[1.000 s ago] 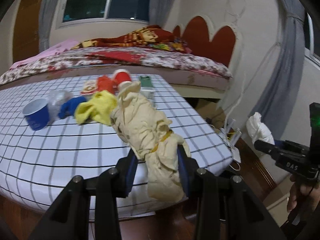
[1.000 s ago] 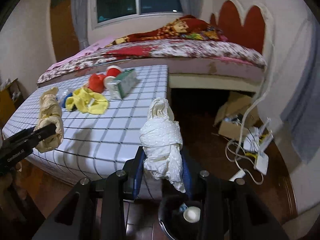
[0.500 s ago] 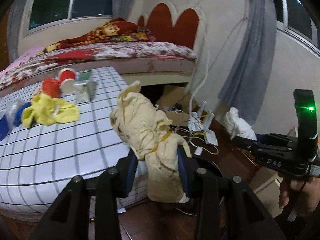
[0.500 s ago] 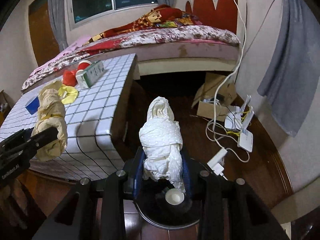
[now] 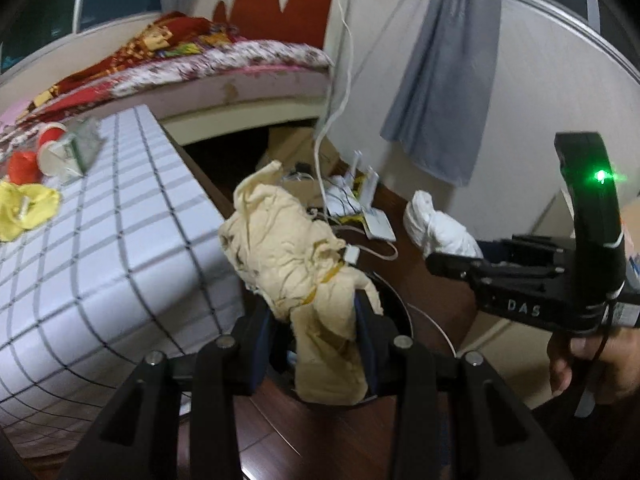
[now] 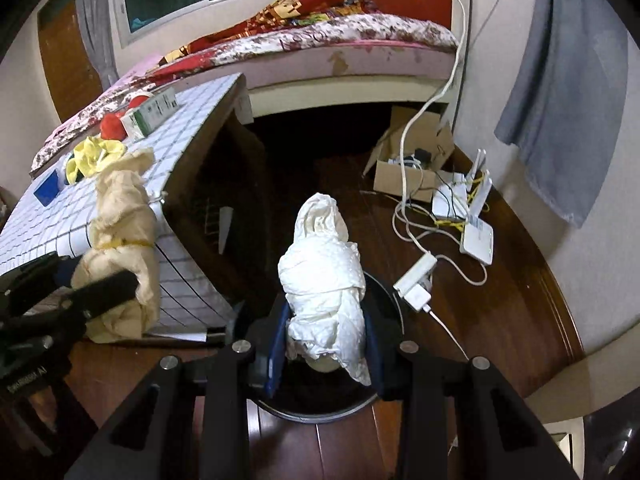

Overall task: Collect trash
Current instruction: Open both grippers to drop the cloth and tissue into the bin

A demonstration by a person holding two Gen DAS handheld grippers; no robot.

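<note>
My left gripper (image 5: 316, 324) is shut on a crumpled beige paper wad (image 5: 296, 256) bound with a yellow band, also seen at the left of the right wrist view as the beige wad (image 6: 124, 236). My right gripper (image 6: 326, 332) is shut on a crumpled white paper wad (image 6: 324, 276), which shows in the left wrist view as the white wad (image 5: 436, 228). Both wads hang over a round black bin (image 6: 384, 384) on the floor; its rim (image 5: 396, 300) shows behind the beige wad. More trash lies on the checked table (image 5: 120, 216): a yellow rag (image 5: 28, 208), red cups (image 5: 48, 140) and a green carton (image 6: 150, 114).
The table's edge stands just left of the bin. On the wooden floor to the right lie white routers (image 6: 468, 216), a power strip (image 6: 416, 280), cables and a cardboard box (image 6: 408, 164). A bed (image 6: 340, 40) runs along the back wall. A hand (image 5: 592, 360) holds the right gripper.
Both grippers have swung rightward off the table and lowered toward the floor, each still holding its wad. The black bin has come into view directly beneath them.
</note>
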